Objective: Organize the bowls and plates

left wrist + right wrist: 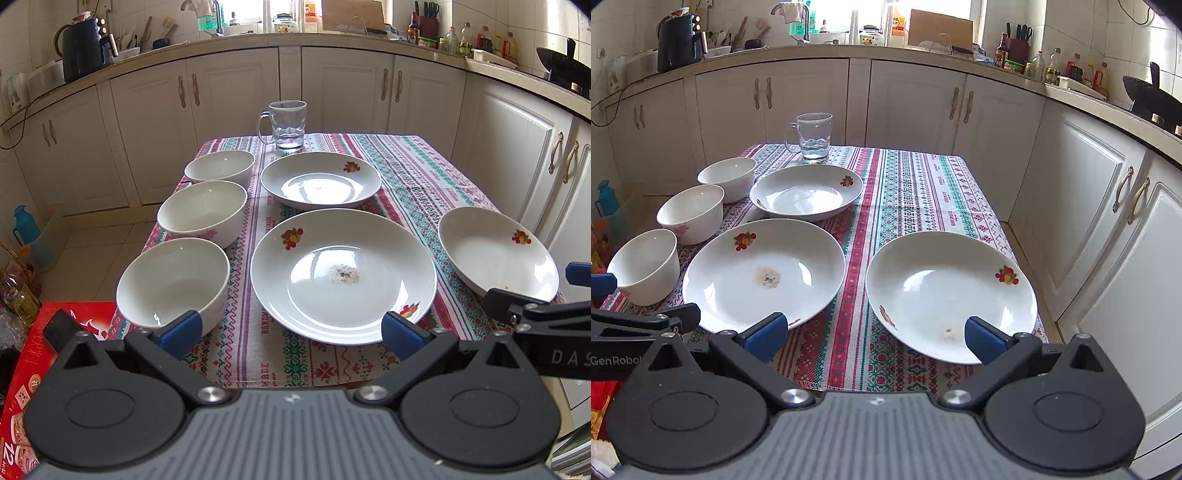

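Left gripper (291, 330) and right gripper (875, 334) gape wide (side by side).

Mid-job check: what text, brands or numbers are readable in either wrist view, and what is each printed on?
"DAS", cut off by the frame edge: on the right gripper arm, left wrist view.
"GenRobo", cut off: on the left gripper arm, right wrist view.
"12": on the red box; its other print is too small to read.
"HAND" and "ADE" fragments: woven into the tablecloth.
Bottle labels on the counter: too small to read.

Left gripper (291, 332): we see black linkage arms, blue ribbed fingertips (183, 328), a grey ribbed housing, silver pivot screws.
Right gripper (875, 336): we see the same build; white "DAS" lettering shows on its side.
Left side: we read "GenRobo".
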A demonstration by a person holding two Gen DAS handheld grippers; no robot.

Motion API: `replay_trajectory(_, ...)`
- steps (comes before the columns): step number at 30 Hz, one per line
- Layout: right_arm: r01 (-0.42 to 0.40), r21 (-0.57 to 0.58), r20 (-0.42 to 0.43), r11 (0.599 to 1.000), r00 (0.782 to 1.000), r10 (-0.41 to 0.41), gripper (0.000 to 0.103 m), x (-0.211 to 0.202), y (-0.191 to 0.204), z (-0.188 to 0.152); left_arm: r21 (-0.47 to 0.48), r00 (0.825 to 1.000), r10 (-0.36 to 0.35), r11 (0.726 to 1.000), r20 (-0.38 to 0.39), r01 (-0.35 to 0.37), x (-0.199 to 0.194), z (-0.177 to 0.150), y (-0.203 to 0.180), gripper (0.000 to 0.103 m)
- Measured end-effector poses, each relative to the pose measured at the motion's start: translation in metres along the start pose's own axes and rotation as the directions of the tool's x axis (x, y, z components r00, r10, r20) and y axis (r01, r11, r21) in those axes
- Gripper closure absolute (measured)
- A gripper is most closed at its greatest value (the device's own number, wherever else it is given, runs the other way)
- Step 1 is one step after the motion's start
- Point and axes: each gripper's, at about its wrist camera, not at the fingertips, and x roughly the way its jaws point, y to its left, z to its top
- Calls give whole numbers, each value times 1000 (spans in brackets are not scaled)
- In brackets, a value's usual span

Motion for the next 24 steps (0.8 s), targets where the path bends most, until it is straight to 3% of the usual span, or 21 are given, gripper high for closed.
replay_trajectory(11, 1, -4, 5, 1000, 1000, 0, 0, -1, 0, -1, 11, 1000, -2, 1000, 6, 2, 0, 0, -1, 1)
replay_trajectory(20, -5, -21, 28, 1000, 1000, 5, 0, -3, -1, 2, 5, 998, -60, 998, -24, 60, 5, 6, 2, 1)
replay_trajectory(24, -12, -25, 41, 1000, 999, 13, 0, -4, -5, 5, 21, 996, -85, 996, 3, 85, 4, 13, 2, 1)
